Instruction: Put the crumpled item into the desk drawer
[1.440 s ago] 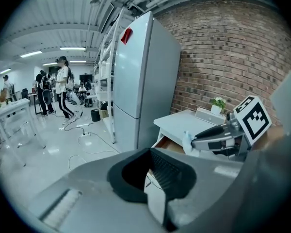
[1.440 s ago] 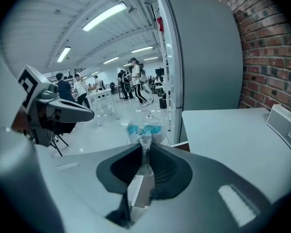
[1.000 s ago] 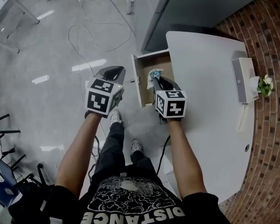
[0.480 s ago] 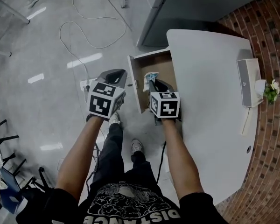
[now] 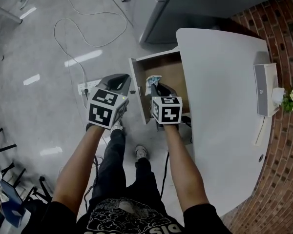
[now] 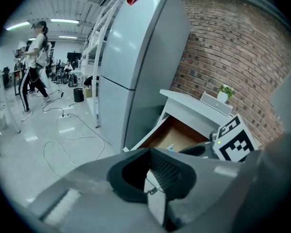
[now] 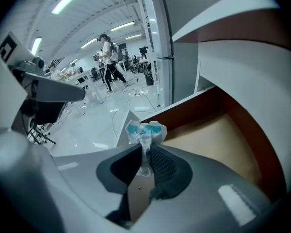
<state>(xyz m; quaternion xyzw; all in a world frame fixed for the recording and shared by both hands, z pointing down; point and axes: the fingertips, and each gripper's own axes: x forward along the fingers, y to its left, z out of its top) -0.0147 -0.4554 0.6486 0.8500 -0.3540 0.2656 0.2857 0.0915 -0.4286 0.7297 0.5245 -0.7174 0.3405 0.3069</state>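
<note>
Apparently the left gripper, at the left centre of the head view, had its jaws pressed together on nothing and hung over the grey floor, just beside the drawer front. Its own risk seemed small, but a swing to the right could knock the open drawer partly shut.

Just to the right, the right gripper pinched the crumpled item at its tips, above the front left corner of the drawer, close to the front panel. In the right gripper view only a thin lower fold seemed to sit between the pads, and most of the item stood free above them. A release at this place could probably let such a light thing land on the rim or fall outside to the floor. It could also cling to the ribbed pad.

The item looked like thin white film with blue print, creased and irregular. The pads were dark and ribbed, and the gripper bodies were smooth grey plastic. The drawer had white panels and a flat brown bottom. Further right lay the white desk, smooth with rounded corners, and at the far right the rough brick wall.
</note>
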